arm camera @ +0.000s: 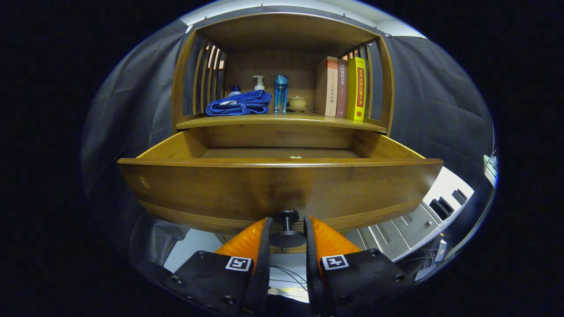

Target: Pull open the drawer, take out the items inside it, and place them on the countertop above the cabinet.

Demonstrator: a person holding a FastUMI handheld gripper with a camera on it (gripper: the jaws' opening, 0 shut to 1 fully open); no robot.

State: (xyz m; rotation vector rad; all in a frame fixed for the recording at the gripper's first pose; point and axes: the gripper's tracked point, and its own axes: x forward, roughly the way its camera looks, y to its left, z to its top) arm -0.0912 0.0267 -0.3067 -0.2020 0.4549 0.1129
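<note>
— Fingers first, since they sit closest: the gripper has them drawn in to a narrow gap on either side of the drawer's round knob. Whether both actually press the knob or just flank it, I cannot tell from this angle.

— And the drawer itself?

— Pulled well out of the cabinet. Its front panel stands just ahead of the fingers, and over the top edge you can see the floor of the drawer. Something small and pale lies there near the back; too small to say what it is.

— So the opening looks about done?

— I'd judge so. The next part is letting go cleanly: spread the fingers fully before backing off, so the knob isn't dragged sideways and the drawer isn't nudged back in.

— Then go in over the front?

— Yes, lift above the front edge and reach down from the top. The countertop above already carries a folded blue towel, a pump bottle, a blue bottle, a small lidded cup and three books. The bare strip along its front edge looks the safest landing spot.
</note>
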